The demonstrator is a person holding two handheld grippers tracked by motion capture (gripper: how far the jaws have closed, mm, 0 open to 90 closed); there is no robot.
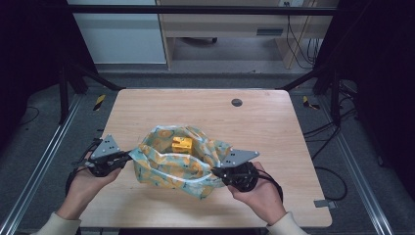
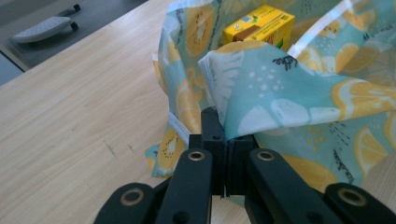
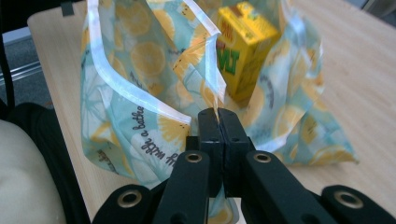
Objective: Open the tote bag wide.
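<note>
A light blue bag printed with lemon slices lies open on the wooden table. Inside it stands a yellow drink carton, also seen past the bag's rim in the left gripper view and upright in the right gripper view. My left gripper is shut on the bag's left edge. My right gripper is shut on the bag's right edge. The bag's mouth is stretched between the two.
A round grey grommet sits near the table's far edge. A metal frame rail runs along the left and another along the right. A desk and cables stand beyond the table.
</note>
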